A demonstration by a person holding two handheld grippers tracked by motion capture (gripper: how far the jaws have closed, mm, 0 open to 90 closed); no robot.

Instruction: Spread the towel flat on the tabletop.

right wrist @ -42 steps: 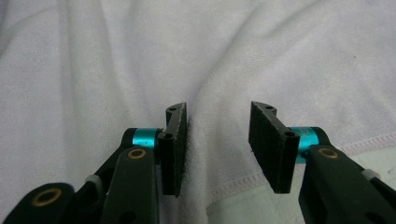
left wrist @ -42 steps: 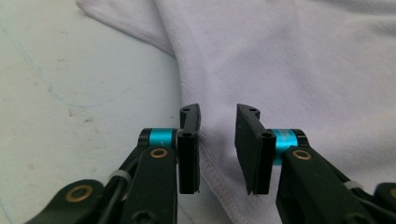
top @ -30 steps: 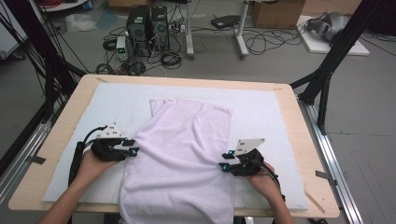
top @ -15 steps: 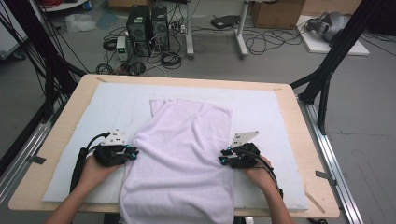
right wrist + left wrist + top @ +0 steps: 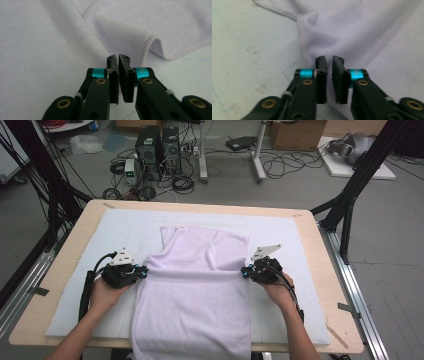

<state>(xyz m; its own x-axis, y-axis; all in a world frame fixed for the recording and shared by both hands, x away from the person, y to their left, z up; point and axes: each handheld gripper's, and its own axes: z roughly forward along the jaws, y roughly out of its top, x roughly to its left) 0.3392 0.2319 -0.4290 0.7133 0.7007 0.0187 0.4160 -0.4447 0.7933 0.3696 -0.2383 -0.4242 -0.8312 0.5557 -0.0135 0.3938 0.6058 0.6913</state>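
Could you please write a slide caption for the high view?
Two hand-held grippers, left and right, pinch opposite side edges of a white garment on the padded table.

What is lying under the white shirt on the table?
Under the white shirt lies a pale foam mat, which rests on the wooden table. The mat's middle is covered by the cloth, so anything lying there cannot be seen.
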